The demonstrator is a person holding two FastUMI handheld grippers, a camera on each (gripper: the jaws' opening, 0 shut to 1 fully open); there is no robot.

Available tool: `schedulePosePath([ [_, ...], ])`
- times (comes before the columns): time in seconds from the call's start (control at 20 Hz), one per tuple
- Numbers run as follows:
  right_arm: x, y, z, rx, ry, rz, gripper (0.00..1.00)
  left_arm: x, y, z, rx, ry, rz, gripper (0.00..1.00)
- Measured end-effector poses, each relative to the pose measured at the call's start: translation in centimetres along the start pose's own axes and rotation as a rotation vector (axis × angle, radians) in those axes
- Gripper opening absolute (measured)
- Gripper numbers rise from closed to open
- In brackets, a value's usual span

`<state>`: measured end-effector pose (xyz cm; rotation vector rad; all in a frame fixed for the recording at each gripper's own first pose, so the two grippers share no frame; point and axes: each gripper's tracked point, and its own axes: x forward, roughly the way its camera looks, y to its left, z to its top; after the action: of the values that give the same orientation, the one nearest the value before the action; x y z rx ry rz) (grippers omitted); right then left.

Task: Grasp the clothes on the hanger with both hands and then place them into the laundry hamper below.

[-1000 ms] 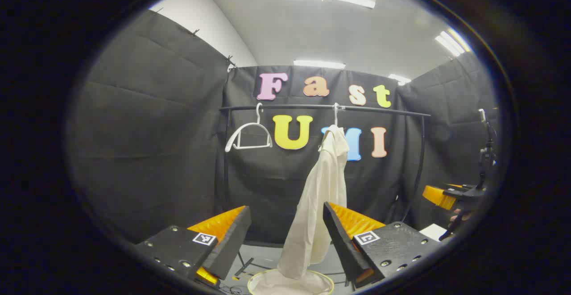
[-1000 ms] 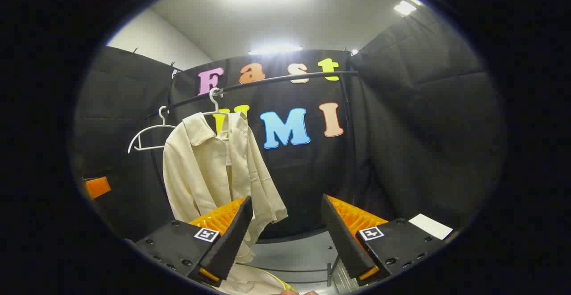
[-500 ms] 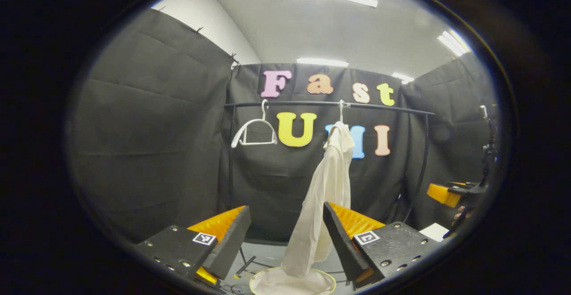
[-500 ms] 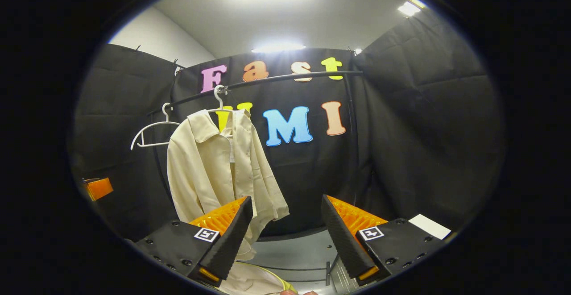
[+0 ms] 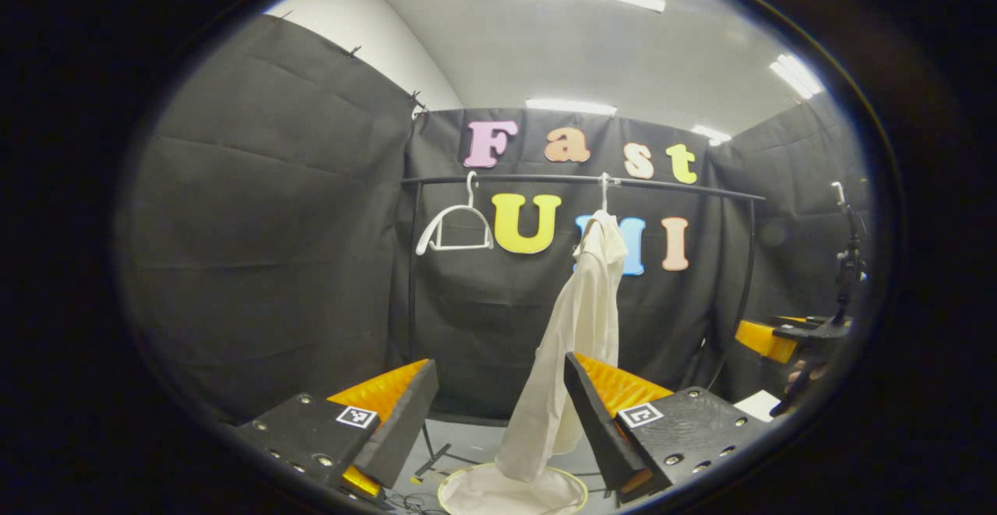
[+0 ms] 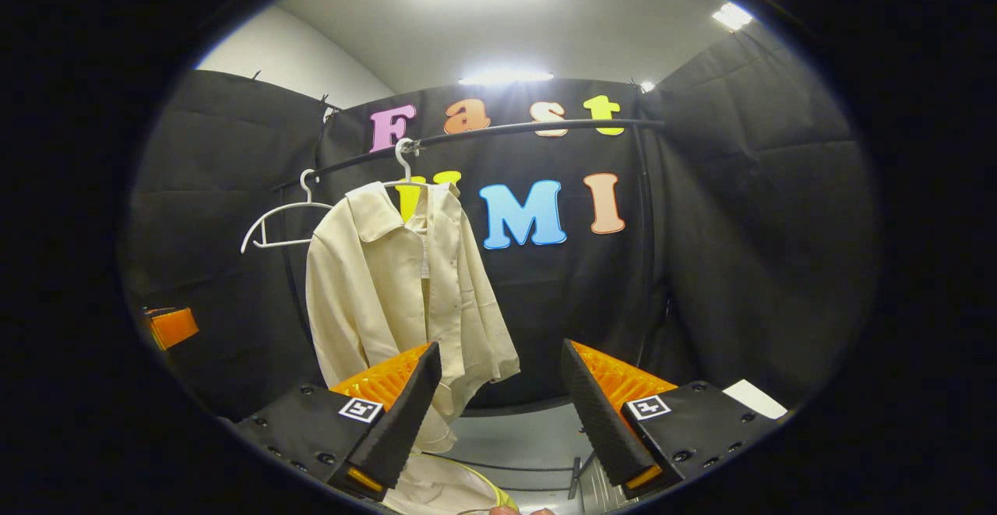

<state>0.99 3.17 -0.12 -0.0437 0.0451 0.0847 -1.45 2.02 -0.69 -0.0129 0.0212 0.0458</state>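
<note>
On the black rail (image 6: 498,132) at the back, a cream shirt (image 6: 397,281) hangs from a white hanger (image 6: 403,164), right above the round laundry hamper (image 5: 512,492) on the floor. Both tools, the left tool (image 5: 498,414) and the right tool (image 6: 498,406), are wide open and hold nothing, well away from the shirt. It looks soft, light and floppy, so I think it is best pinched at the two shoulders near the collar, one tool on each side, and lifted off.
</note>
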Motion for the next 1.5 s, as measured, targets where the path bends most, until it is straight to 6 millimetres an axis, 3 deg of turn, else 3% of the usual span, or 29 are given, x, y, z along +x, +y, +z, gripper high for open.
schedulePosePath([
  [0.2,0.2,0.1,0.7,-0.003,-0.008,-0.006,0.98,0.5,-0.7,0.1,0.004,0.004,-0.03,0.95],
  [0.4,0.7,-1.6,2.4,-0.037,-0.032,-0.03,0.98,1.6,-3.6,1.0,-0.007,-0.01,-0.101,0.95],
  [0.55,2.2,-3.4,3.8,-0.042,-0.057,-0.05,0.98,2.8,-6.5,2.1,-0.012,-0.023,-0.14,0.95],
  [0.8,6.9,-6.2,6.3,-0.012,-0.107,-0.038,0.98,6.0,-12.3,3.8,-0.04,-0.029,-0.182,0.95],
  [1.05,12.6,-7.5,6.8,0.037,-0.089,0.05,0.98,10.9,-17.8,5.0,-0.052,-0.022,-0.166,0.95],
  [1.3,17.8,-6.0,6.4,0.058,-0.063,0.168,0.98,15.7,-21.2,5.4,-0.006,-0.02,-0.099,0.95],
  [1.5,22.3,-3.3,6.8,0.098,-0.05,0.284,0.98,19.5,-22.7,5.5,-0.041,0.002,-0.006,0.95],
])
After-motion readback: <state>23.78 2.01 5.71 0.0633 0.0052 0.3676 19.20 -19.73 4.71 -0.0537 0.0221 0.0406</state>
